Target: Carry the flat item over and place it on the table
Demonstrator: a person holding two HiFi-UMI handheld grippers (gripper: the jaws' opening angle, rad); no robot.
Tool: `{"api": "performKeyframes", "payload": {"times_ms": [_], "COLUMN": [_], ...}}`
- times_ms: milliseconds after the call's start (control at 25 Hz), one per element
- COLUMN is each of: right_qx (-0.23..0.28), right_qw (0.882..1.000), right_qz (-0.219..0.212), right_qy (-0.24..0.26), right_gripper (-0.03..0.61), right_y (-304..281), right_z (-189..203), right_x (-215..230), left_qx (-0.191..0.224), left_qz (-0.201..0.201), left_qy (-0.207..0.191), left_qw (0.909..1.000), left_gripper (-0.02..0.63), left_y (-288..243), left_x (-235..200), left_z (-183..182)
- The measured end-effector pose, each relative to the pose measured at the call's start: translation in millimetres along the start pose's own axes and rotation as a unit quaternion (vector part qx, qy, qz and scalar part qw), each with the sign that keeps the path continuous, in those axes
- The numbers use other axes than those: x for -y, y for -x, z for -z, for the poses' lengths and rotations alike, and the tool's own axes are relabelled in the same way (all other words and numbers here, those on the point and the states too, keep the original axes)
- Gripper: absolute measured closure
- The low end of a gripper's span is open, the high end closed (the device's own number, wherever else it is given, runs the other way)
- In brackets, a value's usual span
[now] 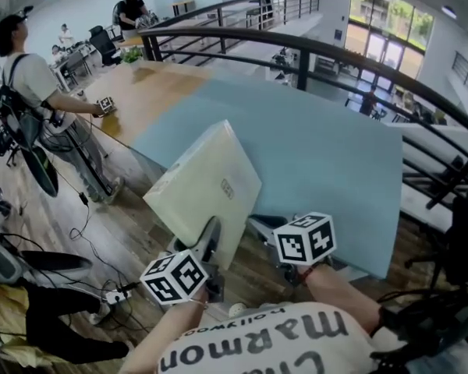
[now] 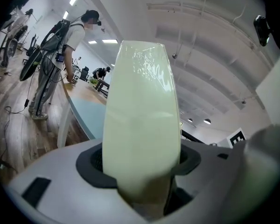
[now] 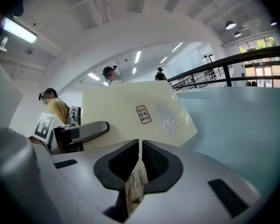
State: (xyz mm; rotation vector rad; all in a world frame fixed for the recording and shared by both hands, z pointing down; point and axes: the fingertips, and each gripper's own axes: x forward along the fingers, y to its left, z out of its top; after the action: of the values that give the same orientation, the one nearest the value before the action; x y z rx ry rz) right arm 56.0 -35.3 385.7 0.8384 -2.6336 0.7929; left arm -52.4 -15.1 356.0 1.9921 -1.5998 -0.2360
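Blue table (image 1: 327, 146); tongs (image 2: 141, 169) (image 3: 140, 160) tight on box (image 1: 207, 181)

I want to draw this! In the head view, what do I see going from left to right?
Person with backpack, left gripper, right gripper, black chair. The flat item overlaps both grippers, so I skipped it.

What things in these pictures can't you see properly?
- The red stamp on the flat cream box: too small to read in the right gripper view.
- The box's underside: turned away from the head view.
- Most of the table: hidden behind the box in the left gripper view.
- The left gripper: in the head view its marker cube covers the jaws.
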Motion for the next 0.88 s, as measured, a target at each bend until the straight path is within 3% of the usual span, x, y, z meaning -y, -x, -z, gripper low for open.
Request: {"api": "performKeyframes", "payload": {"times_ms": [360,880], "right_qx": [0.02,-0.016], "right_qw": [1.0,1.0], "right_qz": [0.008,0.018], "right_qy": [-0.002,0.006], "right_gripper": [0.532,0.532], "right_y": [-80,-143], "right_z": [-45,-66], "right_x": [-21,-7], "left_qx": [0.003,-0.015], "left_qz": [0.008,0.014], "left_qy": [-0.007,0.031], "left_qw": [0.9999,0.9993], "left_gripper": [0.33,0.33], "left_y": [-21,-65], "left_x": [-70,-120], "left_z": [-65,-82]}}
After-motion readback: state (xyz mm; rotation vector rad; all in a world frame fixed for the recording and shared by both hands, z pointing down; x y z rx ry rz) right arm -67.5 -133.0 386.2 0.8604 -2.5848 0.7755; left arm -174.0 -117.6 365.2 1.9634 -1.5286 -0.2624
